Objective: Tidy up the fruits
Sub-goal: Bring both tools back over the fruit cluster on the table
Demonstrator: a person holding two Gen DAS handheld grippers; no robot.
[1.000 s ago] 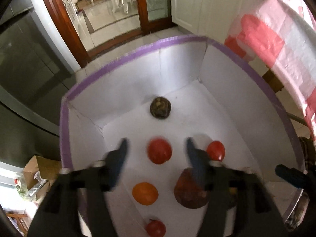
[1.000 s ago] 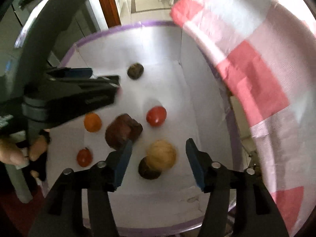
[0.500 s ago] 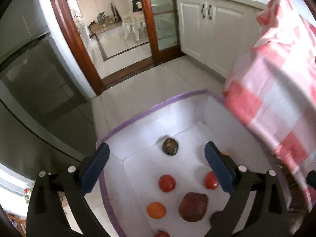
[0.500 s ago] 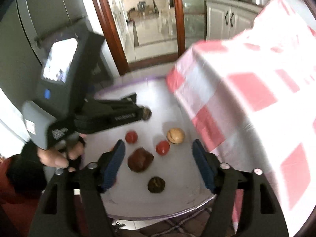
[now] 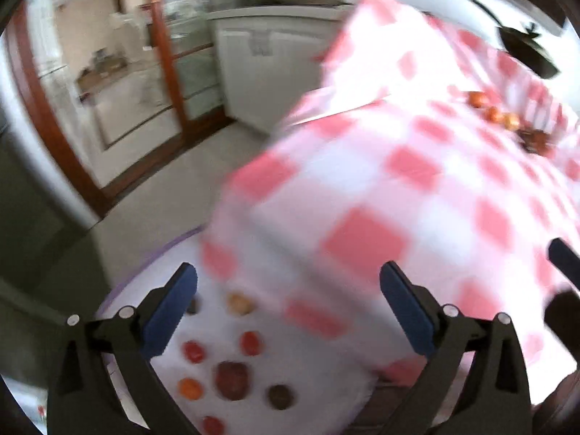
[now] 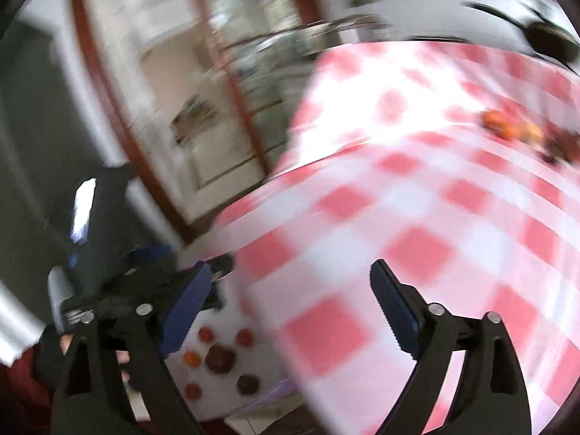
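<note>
Both views are motion-blurred. A white box with a purple rim (image 5: 152, 253) sits low on the floor and holds several fruits: red ones (image 5: 194, 351), an orange one (image 5: 189, 388), a large dark red one (image 5: 232, 380) and dark brown ones (image 5: 280, 396). It also shows in the right wrist view (image 6: 217, 359). More fruits (image 5: 507, 121) lie far back on the table; they also show in the right wrist view (image 6: 514, 130). My left gripper (image 5: 290, 311) is open and empty, high above the box. My right gripper (image 6: 290, 311) is open and empty over the table edge.
A table with a pink and white checked cloth (image 5: 417, 199) fills the right side and overhangs the box. White cabinets (image 5: 268, 72) and a wood-framed glass door (image 5: 159, 72) stand behind. A dark appliance front (image 5: 32, 246) is at the left.
Both grippers have risen away from the box and tilted up toward the table. The left jaws have opened wider. The fruits in the box now look small and low.
</note>
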